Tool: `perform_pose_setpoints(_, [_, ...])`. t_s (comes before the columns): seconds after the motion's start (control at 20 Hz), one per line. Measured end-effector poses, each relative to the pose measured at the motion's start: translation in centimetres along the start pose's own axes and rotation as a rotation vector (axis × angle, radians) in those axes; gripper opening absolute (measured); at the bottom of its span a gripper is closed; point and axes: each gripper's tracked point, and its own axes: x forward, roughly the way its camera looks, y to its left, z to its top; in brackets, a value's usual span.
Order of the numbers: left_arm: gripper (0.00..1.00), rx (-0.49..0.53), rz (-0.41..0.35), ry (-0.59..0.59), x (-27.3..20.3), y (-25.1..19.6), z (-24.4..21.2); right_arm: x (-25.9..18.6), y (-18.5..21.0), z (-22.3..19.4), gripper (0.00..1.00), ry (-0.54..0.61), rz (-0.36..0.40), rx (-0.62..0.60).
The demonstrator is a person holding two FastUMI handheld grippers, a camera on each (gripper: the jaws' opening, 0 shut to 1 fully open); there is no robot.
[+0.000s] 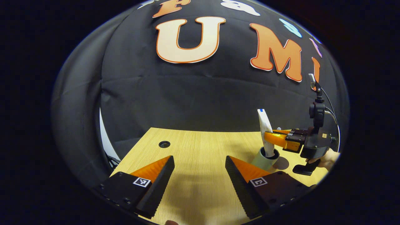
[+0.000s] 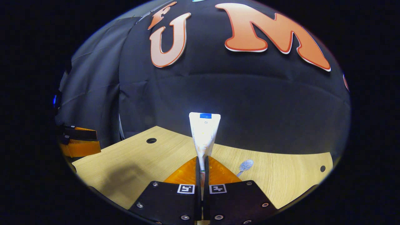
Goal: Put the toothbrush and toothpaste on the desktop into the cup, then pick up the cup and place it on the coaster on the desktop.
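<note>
In the left gripper view a pale cup [image 1: 259, 161] stands on the wooden desktop [image 1: 193, 147] at the right. A white toothpaste tube [image 1: 264, 123] stands upright with its lower end inside the cup's mouth. My right gripper [image 1: 269, 137] is shut on the tube just above the rim, with a hand [image 1: 328, 157] behind it. A round dark coaster [image 1: 282, 163] lies just right of the cup. In the right gripper view the tube [image 2: 204, 134] rises from my shut right gripper [image 2: 202, 159]. The toothbrush [image 2: 245, 165] lies on the desk, its head showing beside the fingers. My left gripper [image 1: 200, 170] is open and holds nothing.
The desktop has a round cable hole at its far left [image 1: 164, 144] and a small one near the right edge [image 2: 322, 168]. The black cloth wall closes the back. My left gripper [image 2: 78, 143] shows at the left edge of the right gripper view.
</note>
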Motion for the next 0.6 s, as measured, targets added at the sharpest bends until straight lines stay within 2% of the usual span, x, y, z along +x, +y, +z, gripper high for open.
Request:
perform_pose_setpoints(0.4, [0.99,0.009,0.02,0.022,0.2,0.7,-0.5,-0.2,-0.3,-3.0,0.03,0.041,-0.022,-0.007])
perform_pose_setpoints(0.6, [0.99,0.005,0.011,0.023,0.1,0.2,-0.6,-1.2,-0.4,-2.8,0.12,0.037,-0.033,-0.024])
